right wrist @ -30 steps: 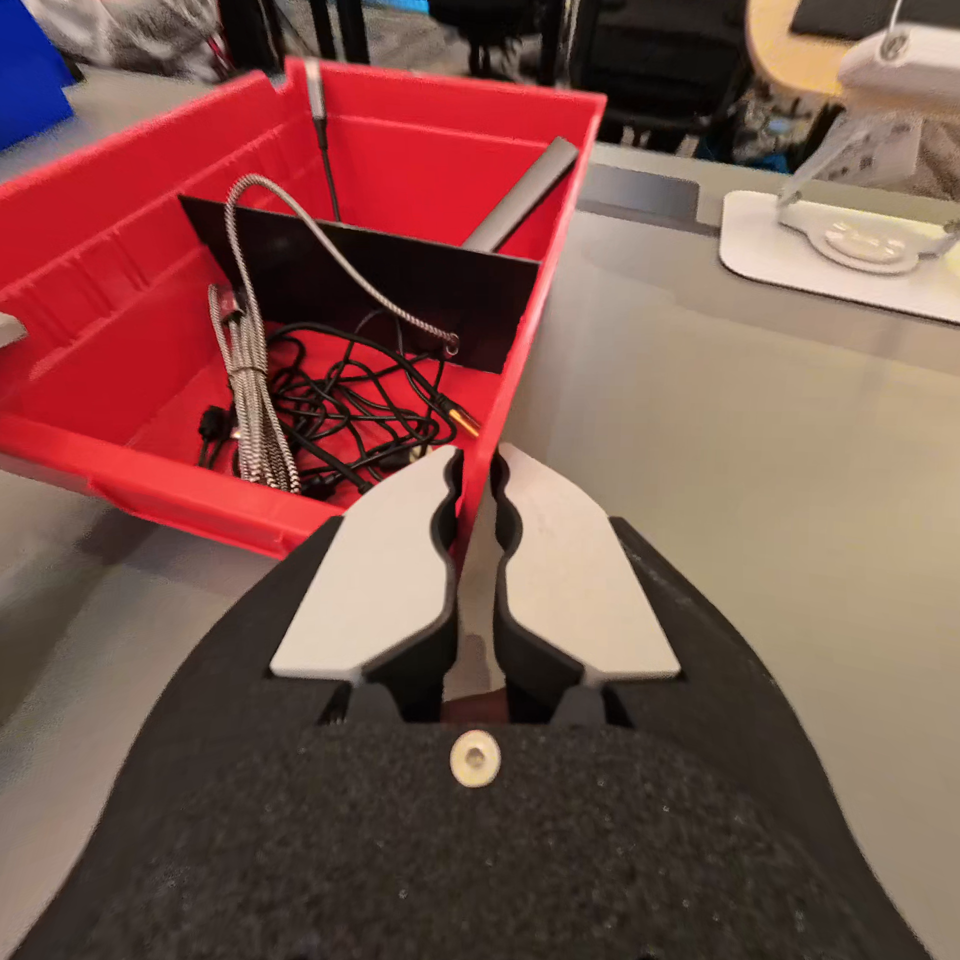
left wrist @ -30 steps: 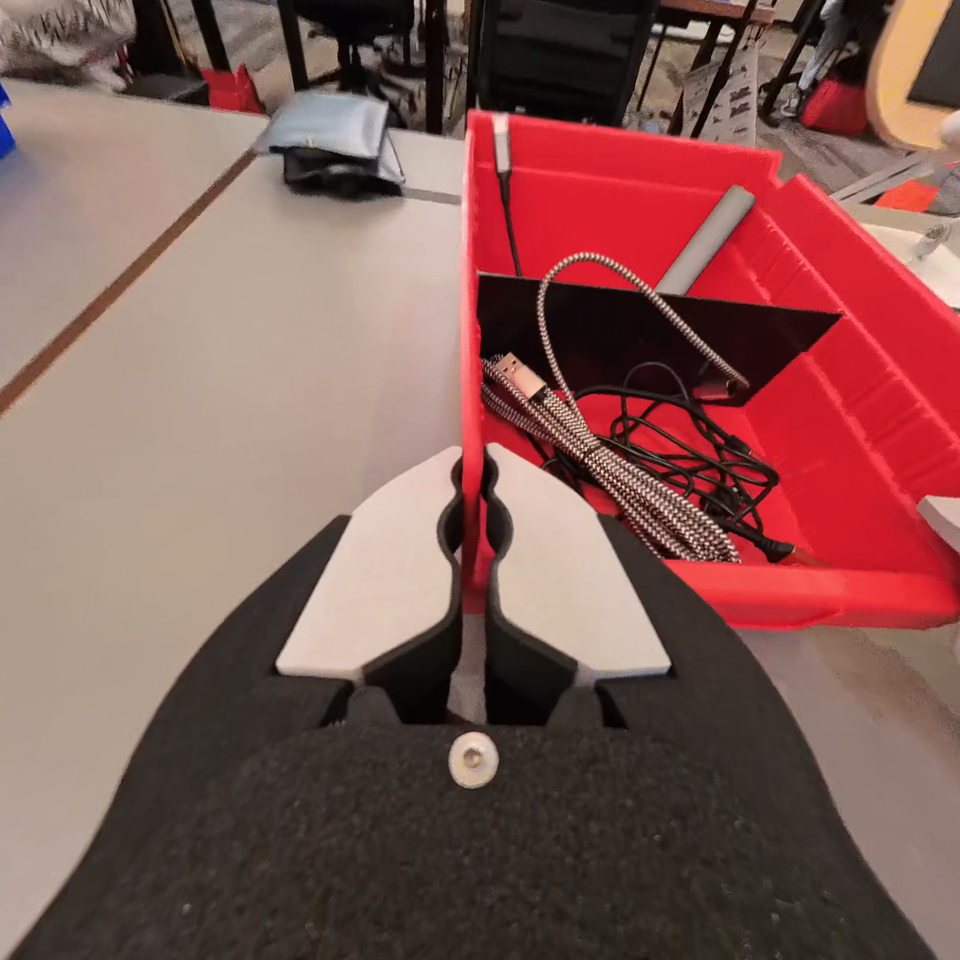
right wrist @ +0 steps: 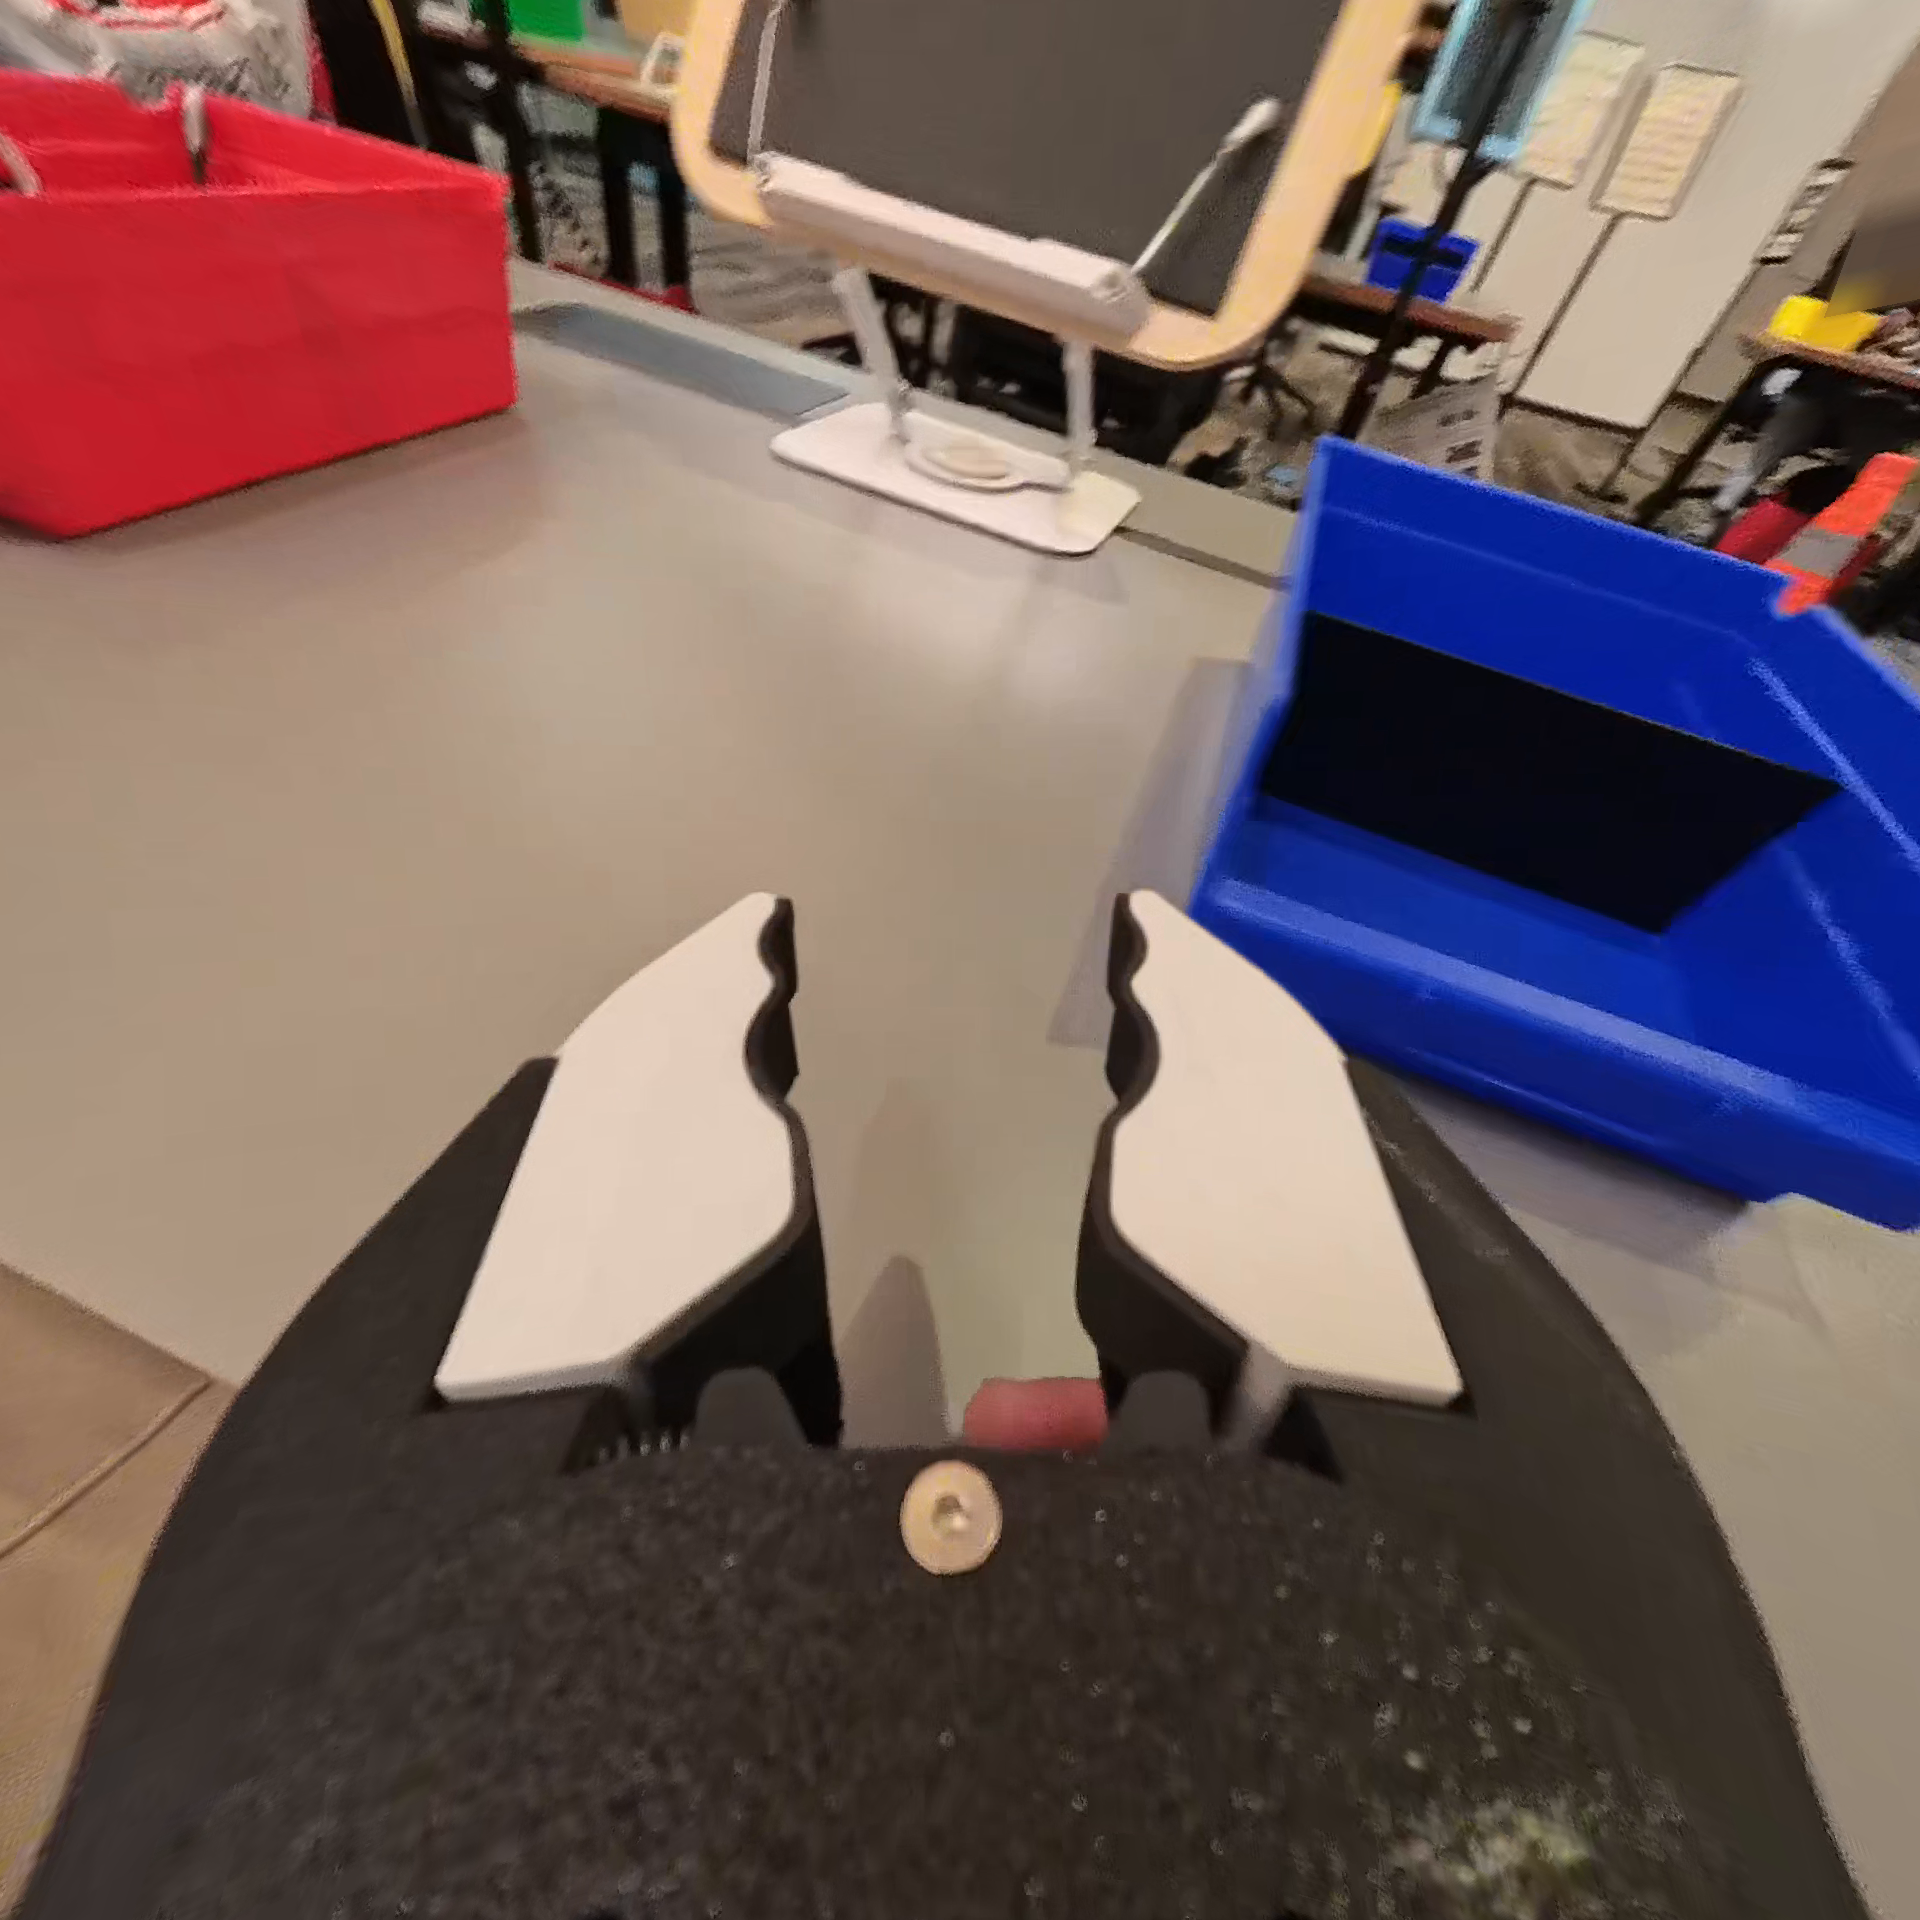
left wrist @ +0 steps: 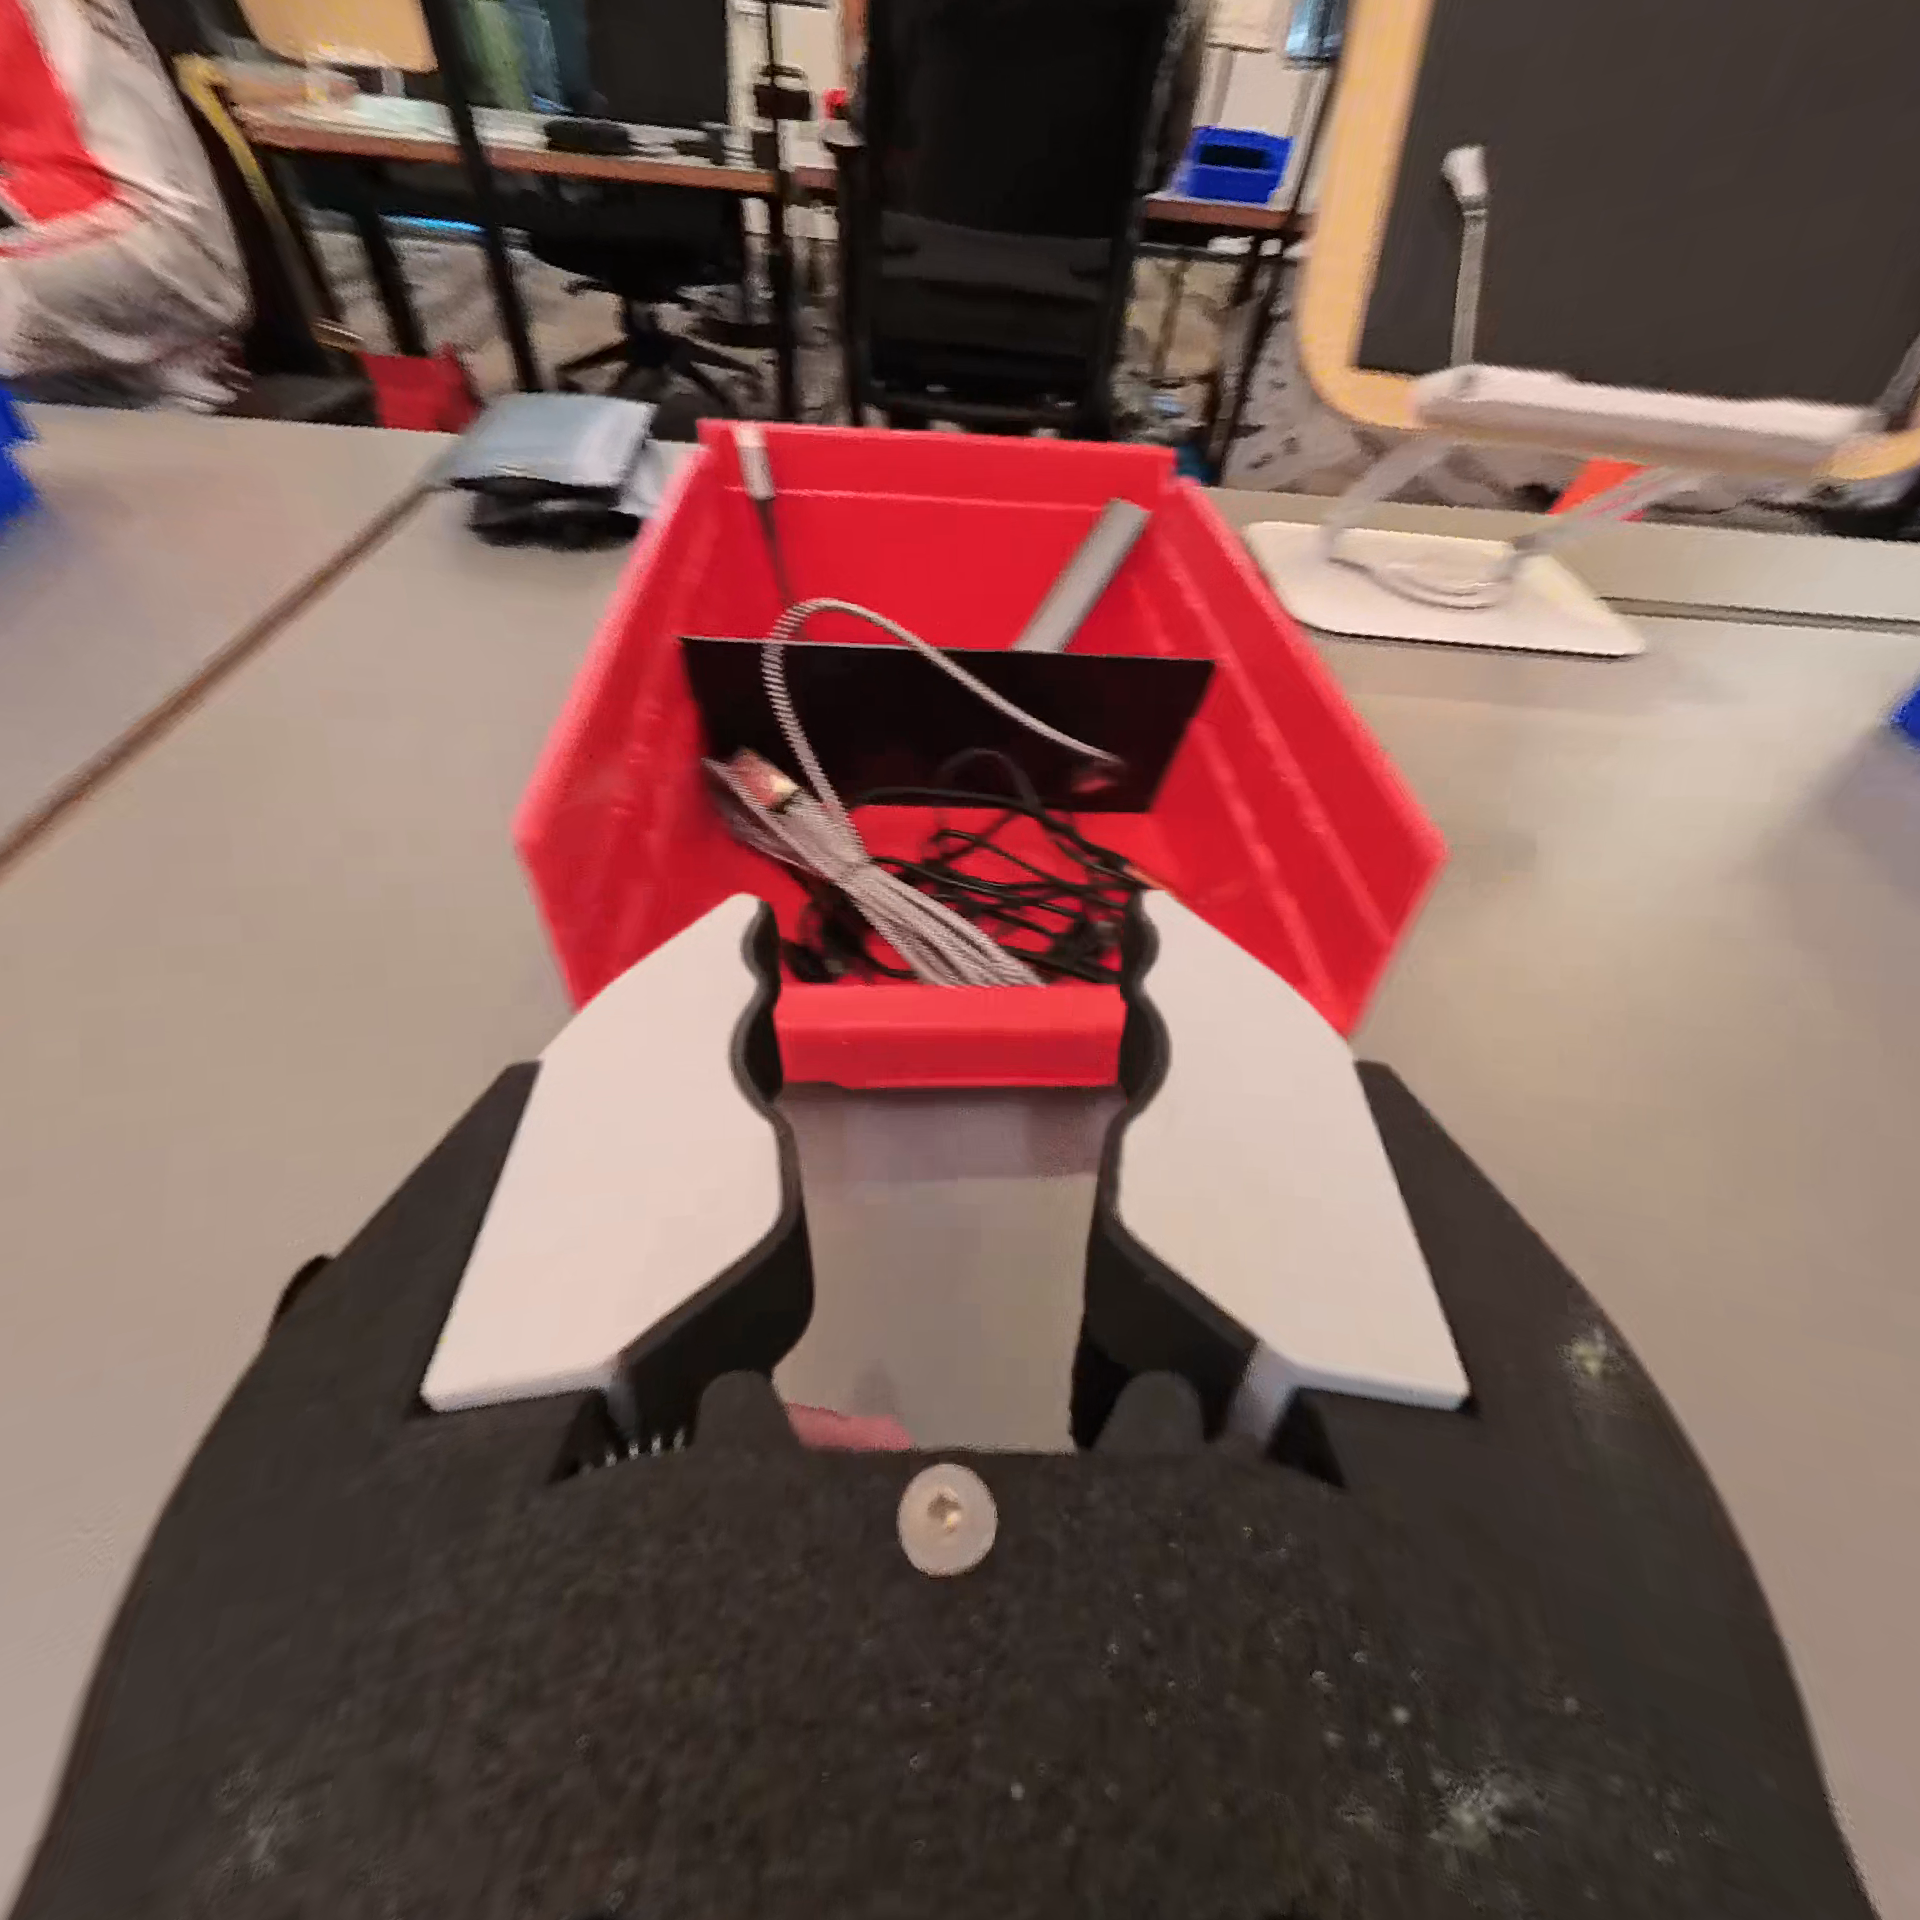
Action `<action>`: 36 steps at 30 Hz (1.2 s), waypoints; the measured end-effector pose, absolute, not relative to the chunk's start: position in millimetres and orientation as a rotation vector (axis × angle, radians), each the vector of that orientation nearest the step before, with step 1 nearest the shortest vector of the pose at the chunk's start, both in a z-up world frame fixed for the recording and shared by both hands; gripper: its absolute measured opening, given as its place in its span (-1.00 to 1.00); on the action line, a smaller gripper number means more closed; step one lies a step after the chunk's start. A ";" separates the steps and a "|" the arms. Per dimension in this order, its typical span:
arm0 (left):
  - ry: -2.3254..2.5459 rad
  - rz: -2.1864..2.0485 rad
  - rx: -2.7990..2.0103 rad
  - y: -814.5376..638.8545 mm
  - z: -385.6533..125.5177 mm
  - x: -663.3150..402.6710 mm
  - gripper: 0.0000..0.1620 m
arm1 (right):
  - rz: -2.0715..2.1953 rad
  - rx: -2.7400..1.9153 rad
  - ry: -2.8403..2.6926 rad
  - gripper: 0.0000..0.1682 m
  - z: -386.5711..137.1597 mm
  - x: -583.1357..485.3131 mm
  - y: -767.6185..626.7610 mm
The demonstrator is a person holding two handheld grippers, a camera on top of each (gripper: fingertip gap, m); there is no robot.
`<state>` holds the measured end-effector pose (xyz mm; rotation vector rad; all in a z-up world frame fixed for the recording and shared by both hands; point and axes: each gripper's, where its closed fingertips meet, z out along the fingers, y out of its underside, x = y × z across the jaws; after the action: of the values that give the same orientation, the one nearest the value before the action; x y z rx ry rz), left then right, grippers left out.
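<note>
Grey and matte, the desk carries everything in both views. Nearest in the left wrist view, the left tongs stand wide open and hold nothing — the low front lip of the red plastic bin shows between the tips, apparently just beyond them, and the bin's long axis runs straight away from the tongs. Inside lie one bundle of grey braided cable, one tangle of thin black cable and one upright black divider panel; behind the divider lean two slim grey sticks. The right tongs are likewise spread and empty over bare desk. One blue plastic bin with its own dark divider sits just beside them to the right, well apart from the red one at far left. Farther off stands one white stand holding a framed dark panel.
</note>
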<state>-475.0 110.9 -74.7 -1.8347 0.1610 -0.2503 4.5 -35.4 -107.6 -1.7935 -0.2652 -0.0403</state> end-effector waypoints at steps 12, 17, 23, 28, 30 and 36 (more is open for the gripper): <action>0.328 -0.497 -1.784 54.1 -85.9 -395.8 -0.45 | 0.025 -1.763 -0.117 -0.33 -96.9 38.0 -28.8; 0.406 -0.545 -1.825 54.7 -99.0 -378.1 -0.45 | 0.101 -1.765 -0.113 -0.35 -97.3 30.0 -26.9; 0.520 -0.613 -1.876 48.0 -111.2 -351.5 -0.42 | 0.142 -1.793 -0.215 -0.37 -110.0 5.3 -24.0; 0.617 -0.429 -1.859 57.0 -118.7 -352.8 -0.40 | 0.245 -1.819 -0.158 -0.41 -114.6 6.4 -19.5; 0.612 -0.421 -1.843 58.6 -115.8 -353.6 -0.40 | 0.293 -1.800 -0.124 -0.40 -111.6 10.2 -17.1; 0.611 -0.467 -1.828 60.8 -113.6 -351.2 -0.41 | 0.336 -1.754 -0.083 -0.38 -103.5 23.3 -6.3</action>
<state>-351.2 60.8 -113.6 -1.8280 0.6113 -0.4671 23.3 -6.3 -103.5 -1.7543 -0.0826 0.3363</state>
